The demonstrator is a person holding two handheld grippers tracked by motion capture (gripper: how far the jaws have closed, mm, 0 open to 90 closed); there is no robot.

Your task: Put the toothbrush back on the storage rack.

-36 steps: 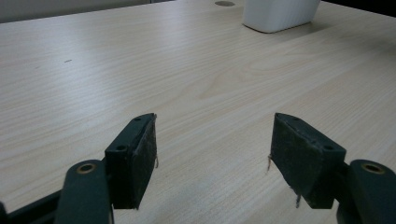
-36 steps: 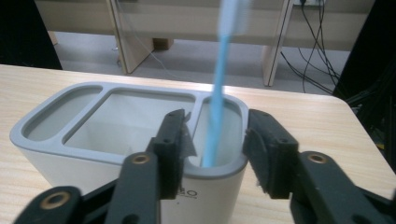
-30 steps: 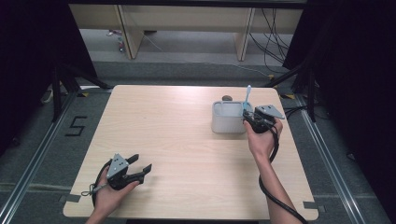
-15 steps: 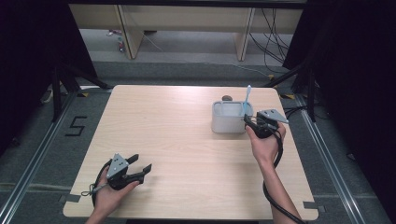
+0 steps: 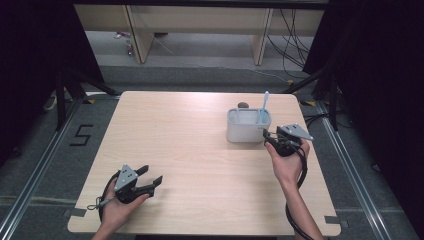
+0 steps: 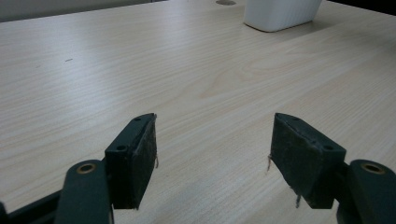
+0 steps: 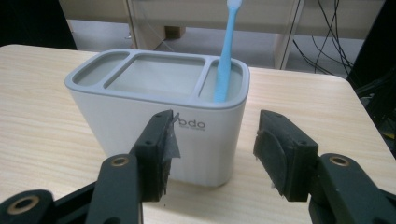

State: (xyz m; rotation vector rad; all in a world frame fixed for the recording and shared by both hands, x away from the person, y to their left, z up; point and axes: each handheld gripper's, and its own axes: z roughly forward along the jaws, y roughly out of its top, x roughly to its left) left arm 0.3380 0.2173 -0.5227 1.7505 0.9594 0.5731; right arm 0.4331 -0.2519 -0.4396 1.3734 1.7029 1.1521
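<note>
A white toothbrush holder with a grey three-slot top stands at the table's right rear. A light blue toothbrush stands upright in its right slot. My right gripper sits just right of and in front of the holder. Its jaws have just been opening, stand wide apart, and have nothing between the pads. My left gripper rests low near the table's front left, open and empty over bare wood, pointing toward the distant holder.
A small dark round object lies on the table just behind the holder. The wooden table has a wide bare middle. A floor mark "5" lies to the left, and shelving and cables stand beyond the far edge.
My right gripper has drawn back a little from the holder toward the near right, its jaws wider apart. The toothbrush stays standing in its slot. The left hand has not moved.
</note>
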